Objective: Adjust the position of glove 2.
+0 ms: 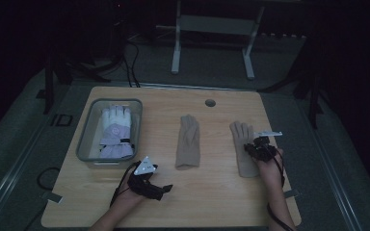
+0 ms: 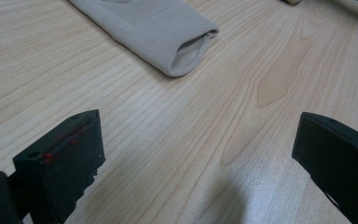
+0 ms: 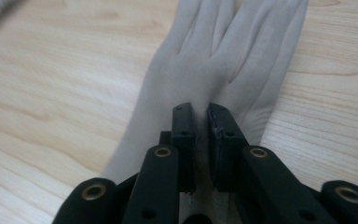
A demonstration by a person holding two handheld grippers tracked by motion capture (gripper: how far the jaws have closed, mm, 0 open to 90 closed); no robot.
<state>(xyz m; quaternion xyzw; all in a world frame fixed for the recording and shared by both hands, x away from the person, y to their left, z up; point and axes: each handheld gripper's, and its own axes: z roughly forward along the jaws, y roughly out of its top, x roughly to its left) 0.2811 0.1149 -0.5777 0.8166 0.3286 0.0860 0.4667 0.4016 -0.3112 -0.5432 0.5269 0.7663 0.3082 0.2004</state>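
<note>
Wooden table [image 1: 207, 192], light grain, sat in a dark room on grey floor; a white-legged frame [image 1: 212, 38] stood beyond the far edge and cables trailed on the floor at far left. A small round hole [image 1: 210, 103] was near the table's far edge, about mid-width.

Landmark: the middle beige glove [image 1: 188, 142], lying flat, fingers toward the far edge, cuff toward the person.

Left of the middle beige glove, well apart, was a grey tray [image 1: 86, 139] holding a white and lilac glove [image 1: 116, 132], fingers pointing away.

The left gripper [image 1: 160, 191] rested low over the table, nearer the person than the middle beige glove and slightly left of it, grey plate on top. In the left gripper view its jaws stood wide apart with only bare wood between them; the middle beige glove's open cuff [image 2: 189, 51] lay ahead, apart from the jaws.

Right of the middle beige glove, apart from it, lay the right beige glove [image 1: 243, 147], flat, fingers away from the person, thumb out to the right.

The right gripper [image 1: 253, 148] sat on top of the right beige glove's palm area, the hand coming in from the near side. In the right gripper view [image 3: 203, 121] the jaws were pinched nearly together with a ridge of the right beige glove's [image 3: 223, 56] fabric caught between the pads, fingers of that glove stretching ahead of the tips. Glove still lay on the wood.
</note>
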